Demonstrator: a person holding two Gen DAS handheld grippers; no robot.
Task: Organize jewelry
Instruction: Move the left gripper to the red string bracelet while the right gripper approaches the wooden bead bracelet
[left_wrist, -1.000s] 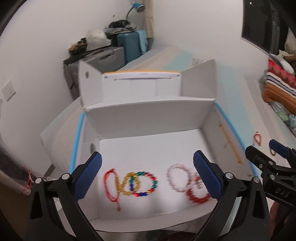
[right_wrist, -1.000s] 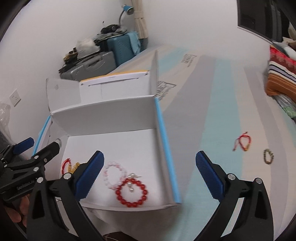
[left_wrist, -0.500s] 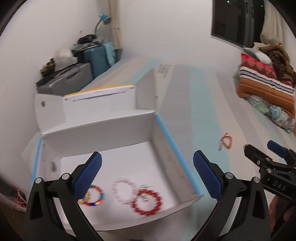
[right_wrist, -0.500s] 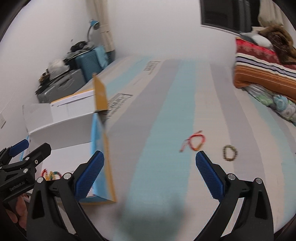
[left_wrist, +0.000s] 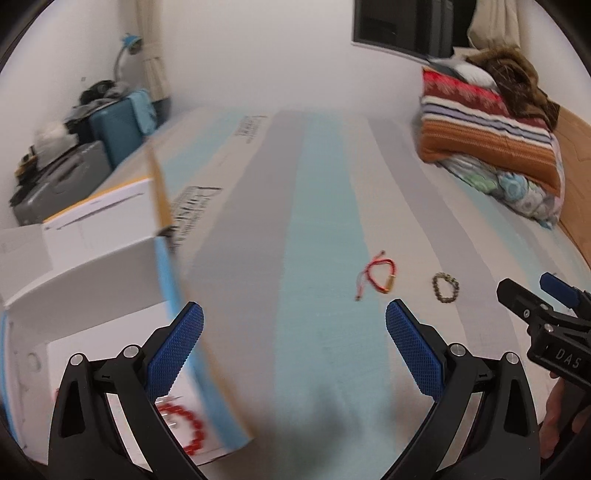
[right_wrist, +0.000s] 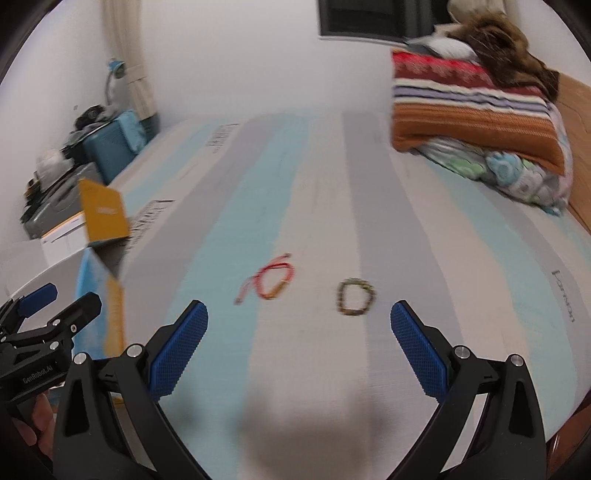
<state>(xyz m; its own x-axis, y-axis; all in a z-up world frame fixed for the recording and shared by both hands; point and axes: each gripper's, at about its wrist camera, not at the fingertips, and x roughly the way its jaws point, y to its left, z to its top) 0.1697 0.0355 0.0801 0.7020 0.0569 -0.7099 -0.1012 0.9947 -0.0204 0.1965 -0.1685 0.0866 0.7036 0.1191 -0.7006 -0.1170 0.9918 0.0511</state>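
A red cord bracelet (left_wrist: 376, 276) (right_wrist: 271, 282) and a dark olive bead bracelet (left_wrist: 446, 288) (right_wrist: 355, 297) lie loose on the striped bed cover. A white cardboard box (left_wrist: 92, 266) (right_wrist: 92, 280) stands at the left; a red bead bracelet (left_wrist: 186, 424) shows inside it in the left wrist view. My left gripper (left_wrist: 294, 350) is open and empty, over the cover beside the box's right wall. My right gripper (right_wrist: 299, 345) is open and empty, a little short of both loose bracelets. Each gripper shows at the edge of the other's view.
Folded blankets and quilts (left_wrist: 487, 122) (right_wrist: 476, 110) are piled at the far right of the bed. Suitcases and clutter (left_wrist: 92, 136) (right_wrist: 92, 144) stand at the far left by the wall. A dark screen (right_wrist: 354, 18) hangs on the back wall.
Both grippers have swung right, away from the box interior toward the loose bracelets on the cover. Both stayed open and empty.
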